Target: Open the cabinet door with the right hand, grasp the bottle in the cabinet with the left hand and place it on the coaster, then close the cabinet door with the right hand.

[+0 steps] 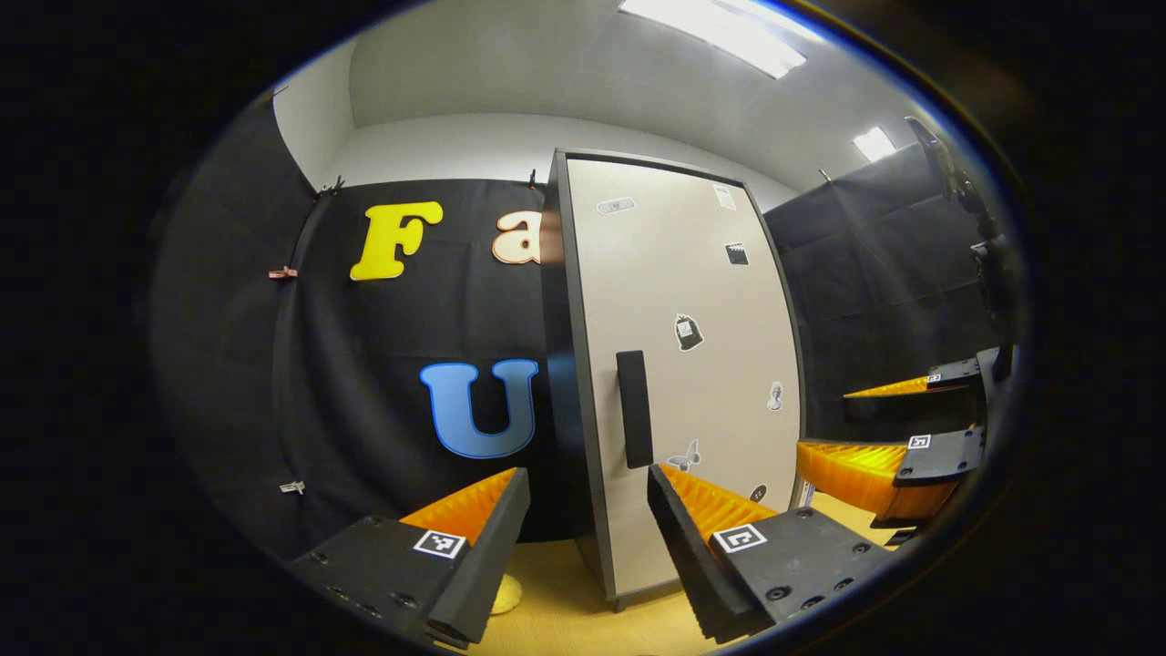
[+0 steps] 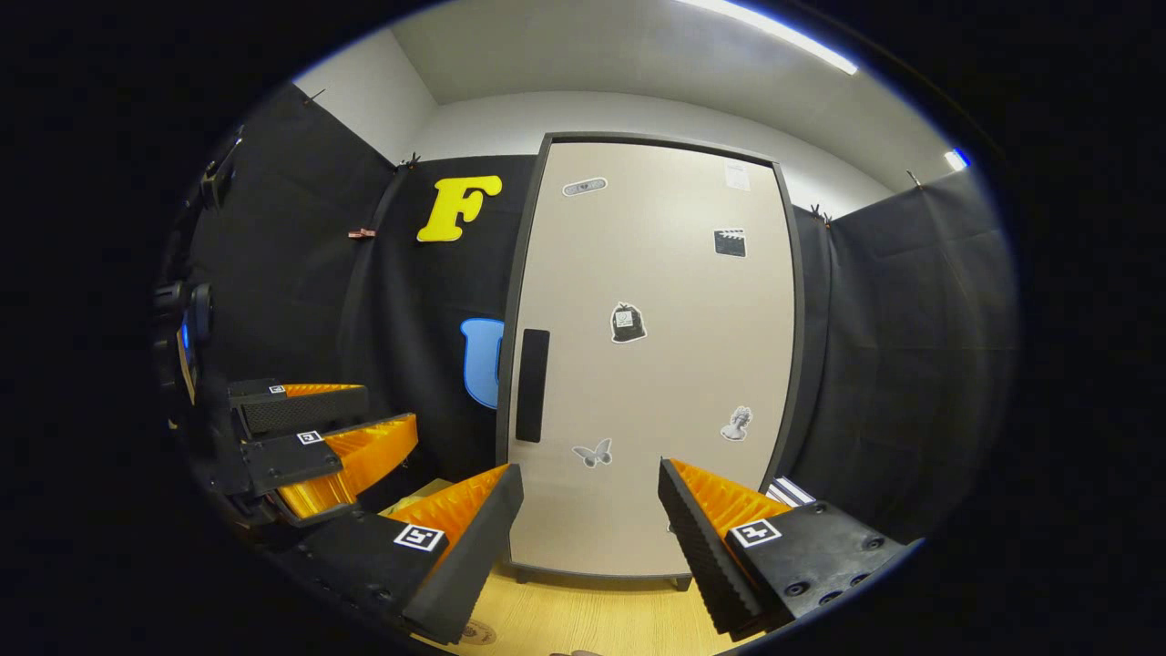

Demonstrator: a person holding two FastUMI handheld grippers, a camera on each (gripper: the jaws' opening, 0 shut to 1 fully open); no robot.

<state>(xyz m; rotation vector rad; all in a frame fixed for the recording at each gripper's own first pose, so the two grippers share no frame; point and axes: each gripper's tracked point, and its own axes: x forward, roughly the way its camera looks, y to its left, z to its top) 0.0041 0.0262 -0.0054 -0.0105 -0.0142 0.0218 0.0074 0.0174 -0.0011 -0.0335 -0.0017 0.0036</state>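
- Two grippers are in play, both with their fingers spread wide and nothing between them.
- In the left gripper view, the left gripper (image 1: 588, 510) hangs above the table with its gap facing the cabinet's near edge; the right gripper (image 1: 897, 437) shows farther off at the right, also released and empty.
- In the right gripper view, the right gripper (image 2: 592, 510) faces the lower part of the door, well short of it; the left gripper (image 2: 342, 428) sits off to its left, fingers apart.
- One cabinet (image 2: 651, 355) stands upright on the table, its single pale door (image 1: 683, 364) shut inside a dark frame.
- One dark upright handle (image 2: 533, 384) sits on the door near its left edge, untouched.
- Six or so small stickers dot the door: a butterfly (image 2: 592, 453), a bust, a bag shape, a clapperboard and two near the top.
- One round coaster (image 2: 478, 633) shows partly at the table's near edge, below the right gripper's left finger; it lies bare.
- With the door shut, the bottle cannot be seen.
- One light wooden table (image 1: 565, 601) carries the cabinet.
- Black cloth walls close the booth on three sides, held by small clips; above them come pale walls and a ceiling with bright strip lights.
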